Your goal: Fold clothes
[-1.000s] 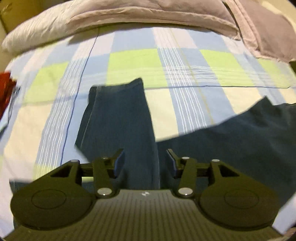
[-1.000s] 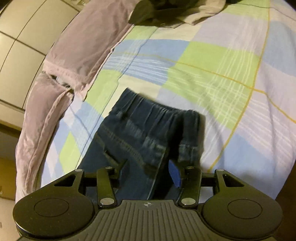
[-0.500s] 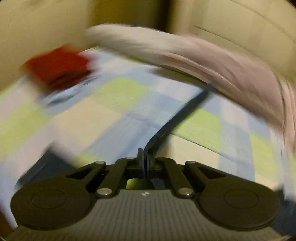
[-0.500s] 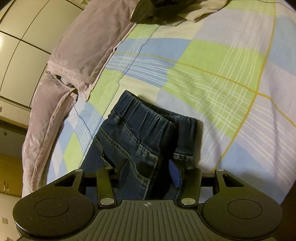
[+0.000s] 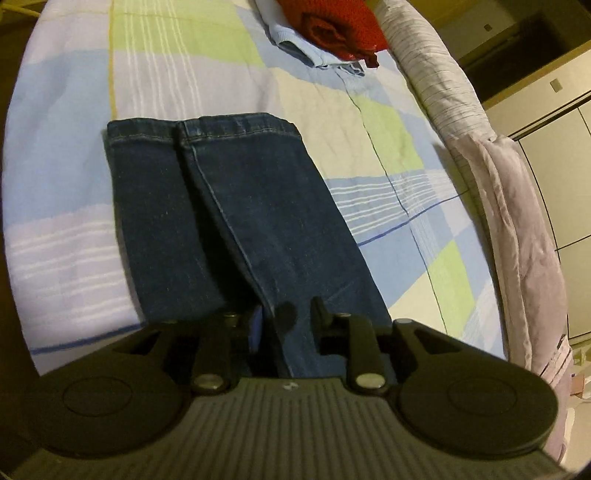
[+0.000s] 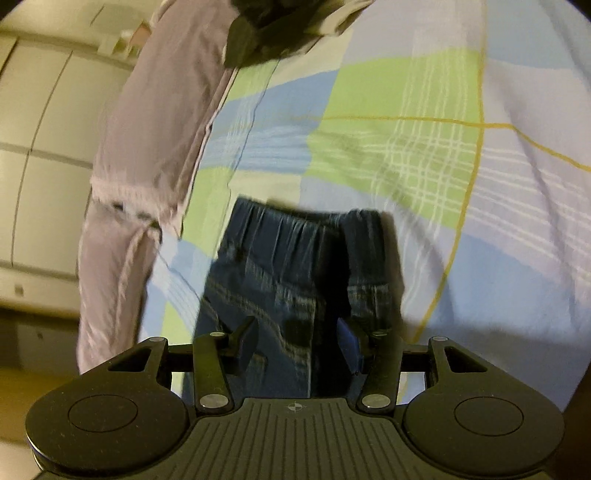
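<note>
Jeans [image 5: 236, 221], dark blue denim with pale stitching, lie flat on the checked bedspread [image 5: 177, 55], legs together, hems even. Over the legs, the left gripper [image 5: 286, 317] is opening; at the elastic waistband [image 6: 306, 221], the right gripper [image 6: 297, 343] gapes, gripping nothing.

The jeans [image 5: 236, 221] lie flat along the middle of the bed [image 5: 66, 192], so nothing on them rises into the way above the denim. To their left the checked cover is bare right out to the bed's edge. Beyond the hems, open cover runs up to a red knit [image 5: 332, 26] stacked on pale blue clothes [image 5: 317, 55] near the far edge. Along the right, a rolled grey quilt [image 5: 509, 206] walls that side. Past the waistband [image 6: 306, 225], clear cover leads to a dark garment [image 6: 266, 33].
</note>
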`<state>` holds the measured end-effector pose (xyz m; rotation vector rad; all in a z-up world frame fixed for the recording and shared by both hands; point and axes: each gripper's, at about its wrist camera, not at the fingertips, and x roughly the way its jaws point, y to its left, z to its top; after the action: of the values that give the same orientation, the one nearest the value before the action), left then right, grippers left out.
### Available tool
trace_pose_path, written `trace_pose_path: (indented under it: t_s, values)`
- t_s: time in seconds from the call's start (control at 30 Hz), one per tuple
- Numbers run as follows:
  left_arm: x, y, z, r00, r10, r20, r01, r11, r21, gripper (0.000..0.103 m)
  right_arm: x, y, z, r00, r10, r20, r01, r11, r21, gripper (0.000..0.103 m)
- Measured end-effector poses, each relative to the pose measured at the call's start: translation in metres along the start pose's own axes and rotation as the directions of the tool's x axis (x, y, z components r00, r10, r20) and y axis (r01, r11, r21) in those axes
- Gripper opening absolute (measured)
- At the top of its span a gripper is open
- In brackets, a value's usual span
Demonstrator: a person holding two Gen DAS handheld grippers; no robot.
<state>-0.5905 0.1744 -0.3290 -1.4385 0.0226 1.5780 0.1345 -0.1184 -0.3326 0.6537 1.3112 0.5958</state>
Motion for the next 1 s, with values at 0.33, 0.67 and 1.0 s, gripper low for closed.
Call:
trace_pose_path:
  t_s: [0.33, 0.67, 1.0]
  values:
    - [-0.005, -0.013, 0.011, 1.0, -0.03, -0.002, 0.03, 0.979, 0.202, 0.0, 0.007, 0.012, 0.011, 1.0, -0.014, 0.004, 0.014, 0.993, -0.115, 0.016]
    - [-0.034, -0.002, -0.009, 0.999, -0.009, 0.034, -0.006, 0.907, 0.421, 0.001, -0.014, 0.011, 0.03, 1.0, -0.025, -0.013, 0.022, 0.976, -0.218, 0.015]
    - [-0.038, 0.014, -0.025, 0.999, 0.023, 0.049, -0.042, 0.904, 0.426, 0.001, -0.014, -0.002, 0.027, 0.998, -0.055, -0.026, 0.045, 0.961, -0.273, 0.016]
